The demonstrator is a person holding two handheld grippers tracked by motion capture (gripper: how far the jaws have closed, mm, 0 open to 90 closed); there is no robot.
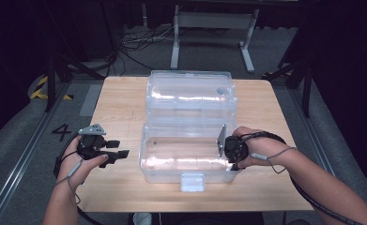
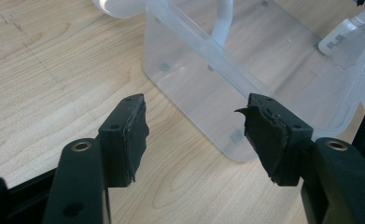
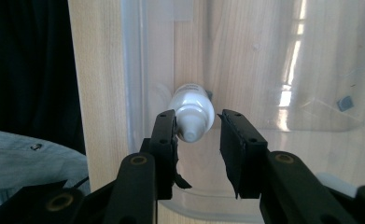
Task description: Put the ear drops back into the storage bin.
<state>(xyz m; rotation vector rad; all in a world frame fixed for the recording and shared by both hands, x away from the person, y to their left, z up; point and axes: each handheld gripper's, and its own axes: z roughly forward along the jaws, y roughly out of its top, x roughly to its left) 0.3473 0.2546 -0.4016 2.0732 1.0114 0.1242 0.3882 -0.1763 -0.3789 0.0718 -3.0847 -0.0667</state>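
At the left of the high view, the left gripper (image 1: 118, 148) rests on the pale wooden table (image 1: 120, 105), held by the person's left hand (image 1: 85, 157) just beside the clear plastic storage box (image 1: 186, 157). Its jaws stand spread with nothing between them, pointing toward the box's near corner, probably parked there out of the way while the other hand works.

In the middle, the box lies open, its clear hinged lid (image 1: 190, 93) thrown back flat on the far side, which leaves the tub free to reach into. A white latch tab (image 1: 193, 182) sits on its front wall.

At the right, the right gripper (image 1: 225, 152) dips into the tub's right end. In the right gripper view, a small white plastic squeeze bottle (image 3: 192, 111) lies on the tub floor near the wall, nozzle toward the camera. The right jaws flank its nozzle end; the left pad touches it, the other stands clear, so I judge the grip slack, likely a release. Apart from the bottle, the tub looks empty.
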